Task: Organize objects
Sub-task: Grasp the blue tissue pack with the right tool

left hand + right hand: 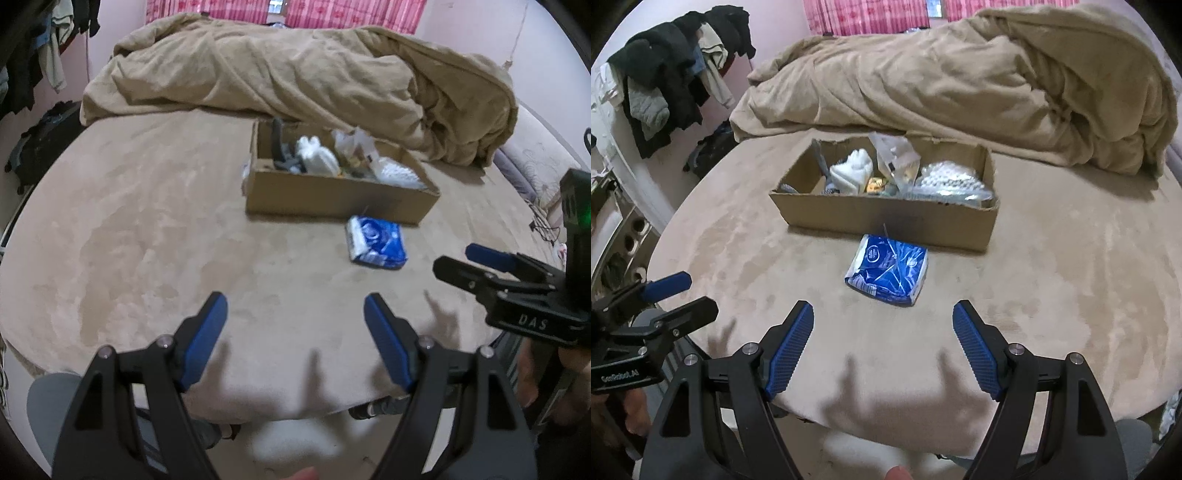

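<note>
1. The left hand-held gripper (295,317) is nearest in the left wrist view; its blue pads (205,339) stand wide apart with nothing between them, above the near edge of the bed (129,229).
2. The right hand-held gripper (882,325) is likewise spread wide and holds nothing, hovering over the same beige bed surface, its shadow falling on the cover below.
3. Each gripper shows in the other's view: the right one at the right edge of the left wrist view, the left one at the left edge of the right wrist view, so they sit side by side and apart.
4. Beyond the fingers lies a blue tissue pack (888,271), flat on the bed, untouched, roughly ahead of the right gripper.
5. Just behind the pack, near it but not clearly touching, stands an open cardboard box (886,221).
6. Inside the box sit a white cloth bundle (851,170), a clear plastic bag (895,153) and a bubbled white packet (947,177).
7. Farthest back, a rumpled tan blanket (960,81) is heaped behind the box, with pink curtains (864,16) beyond.
</note>
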Available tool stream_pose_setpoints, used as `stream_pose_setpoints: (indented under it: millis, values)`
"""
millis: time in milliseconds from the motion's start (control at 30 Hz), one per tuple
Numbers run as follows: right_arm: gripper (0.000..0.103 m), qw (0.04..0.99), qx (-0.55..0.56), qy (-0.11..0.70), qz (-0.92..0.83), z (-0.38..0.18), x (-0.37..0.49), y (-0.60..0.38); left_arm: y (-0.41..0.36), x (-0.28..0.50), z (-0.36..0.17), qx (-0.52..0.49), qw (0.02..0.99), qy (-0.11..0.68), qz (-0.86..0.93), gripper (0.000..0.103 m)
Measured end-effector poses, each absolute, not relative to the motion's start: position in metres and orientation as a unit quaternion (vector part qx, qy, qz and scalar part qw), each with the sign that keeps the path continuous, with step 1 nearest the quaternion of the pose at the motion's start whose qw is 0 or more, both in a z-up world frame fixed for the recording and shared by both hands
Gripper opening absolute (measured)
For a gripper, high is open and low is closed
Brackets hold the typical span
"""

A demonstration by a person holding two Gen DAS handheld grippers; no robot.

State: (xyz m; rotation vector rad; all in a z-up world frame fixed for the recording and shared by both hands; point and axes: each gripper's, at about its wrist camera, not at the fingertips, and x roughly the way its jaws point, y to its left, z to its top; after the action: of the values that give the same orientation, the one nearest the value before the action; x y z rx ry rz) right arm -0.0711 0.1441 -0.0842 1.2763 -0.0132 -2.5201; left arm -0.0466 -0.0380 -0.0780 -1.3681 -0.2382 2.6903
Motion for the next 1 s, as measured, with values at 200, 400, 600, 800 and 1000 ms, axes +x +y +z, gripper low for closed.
stream_pose_setpoints:
  millis: [200,400,600,800,1000]
  values:
    - [0.081,0.154,0.461,-0.013,-0.874,-0.108,-0.096,0.138,-0.042,-0.065,-0.098,-0.463,0.053,-0.076,0.882,0.078]
    - [0.081,0.149,0.474,-0.016,-0.868,-0.127,-0.119,0.132,-0.047,-0.08,-0.114,-0.476,0.05,-0.081,0.874,0.078]
    - [0.081,0.148,0.485,-0.023,-0.862,-0.144,-0.138,0.127,-0.056,-0.09,-0.126,-0.482,0.039,-0.094,0.87,0.078]
    - [0.082,0.145,0.49,-0.017,-0.859,-0.156,-0.151,0.117,-0.062,-0.096,-0.139,-0.493,0.028,-0.102,0.864,0.078]
    - [0.076,0.132,0.483,0.014,-0.866,-0.161,-0.149,0.111,-0.06,-0.093,-0.139,-0.493,0.023,-0.106,0.863,0.078]
